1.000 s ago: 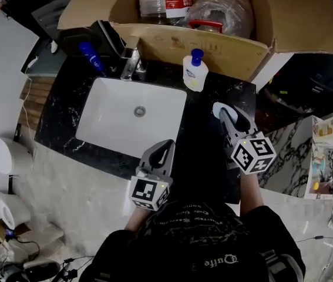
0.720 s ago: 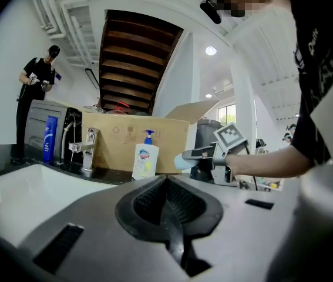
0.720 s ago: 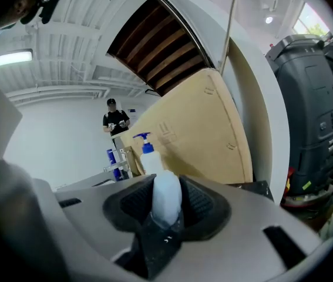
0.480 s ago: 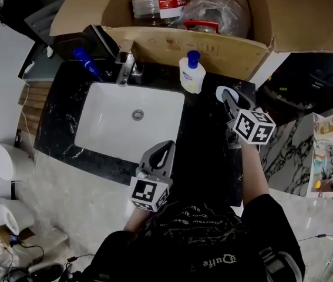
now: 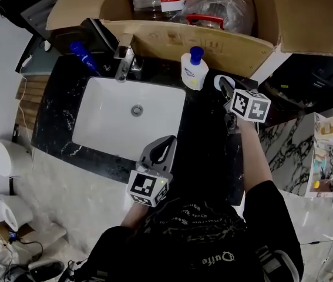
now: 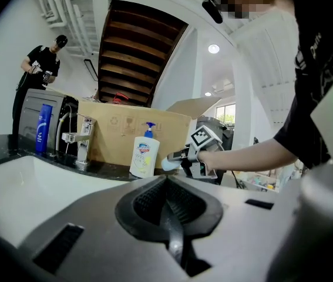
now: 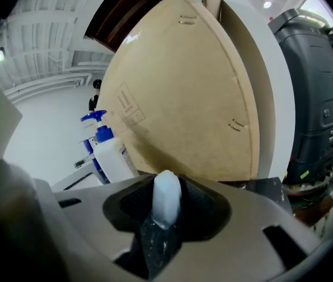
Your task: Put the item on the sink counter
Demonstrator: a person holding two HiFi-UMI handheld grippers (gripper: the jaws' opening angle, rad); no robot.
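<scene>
Fingers [image 7: 206, 209] of the right gripper [image 5: 225, 89] are set partway closed, pads pressed on a small pale, rounded item [image 7: 167, 196]. The item stands up between them, with its upper end clear of the pads.

Position of item: at the back right of the black sink counter [image 5: 204, 143], just right of the pump soap bottle [image 5: 193, 70] and near the wall of the cardboard box [image 5: 213, 43]. In the left gripper view it appears to hang slightly above the counter. Contact with the surface cannot be confirmed from any view.

Left gripper [image 5: 165, 150]: jaws together, nothing between them. It is held low at the front edge of the counter, right of the white basin [image 5: 110, 125], and takes no part in this step.

Step in hand (judgement): carry finished or nearly so, placement not yet done. The item is over the target area but gripped.

Next move calls for:
- lowering until the item's underside meets bare counter in the gap between bottle and box
- keeping clear of the bottle, which looks easy to tip
- parting the jaws only once the item is supported, since its rounded shape may let it roll
- withdrawing straight back along the jaws
</scene>
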